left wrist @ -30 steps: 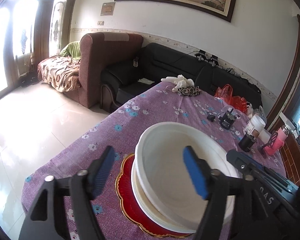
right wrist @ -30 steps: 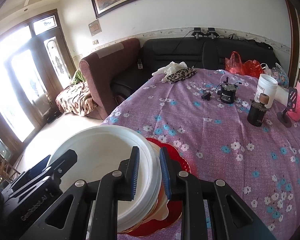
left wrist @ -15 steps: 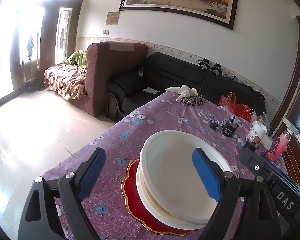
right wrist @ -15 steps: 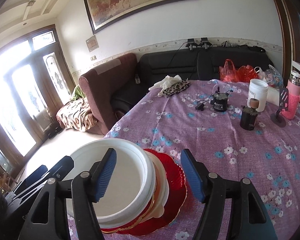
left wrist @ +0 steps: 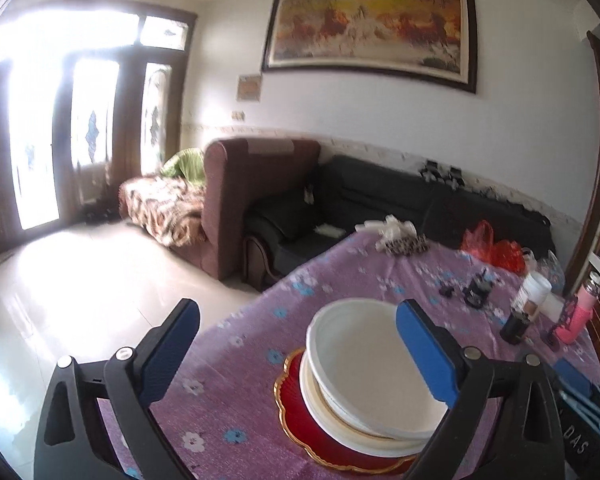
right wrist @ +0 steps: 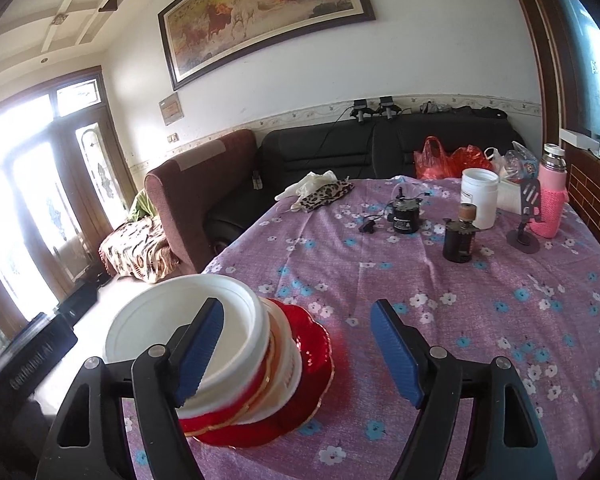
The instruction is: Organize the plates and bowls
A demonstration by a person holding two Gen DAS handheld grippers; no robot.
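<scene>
A stack of dishes stands near the table's left front edge: a white bowl (left wrist: 364, 356) (right wrist: 160, 332) on top, white and red bowls under it, and a red gold-rimmed plate (left wrist: 300, 412) (right wrist: 312, 352) at the bottom. My left gripper (left wrist: 296, 348) is open and empty, held back above the stack. My right gripper (right wrist: 296, 348) is open and empty, its left finger in front of the stack's right side.
The table (right wrist: 500, 320) has a purple flowered cloth. At its far side stand a black jar (right wrist: 458, 240), a white tub (right wrist: 480, 196), a pink bottle (right wrist: 552, 200), a small black device (right wrist: 404, 216) and a leopard cloth (right wrist: 324, 196). Sofas and floor lie beyond.
My right gripper opened and let go of the white bowl's rim. Both grippers have drawn back and up from the stack, which stays on the table.
</scene>
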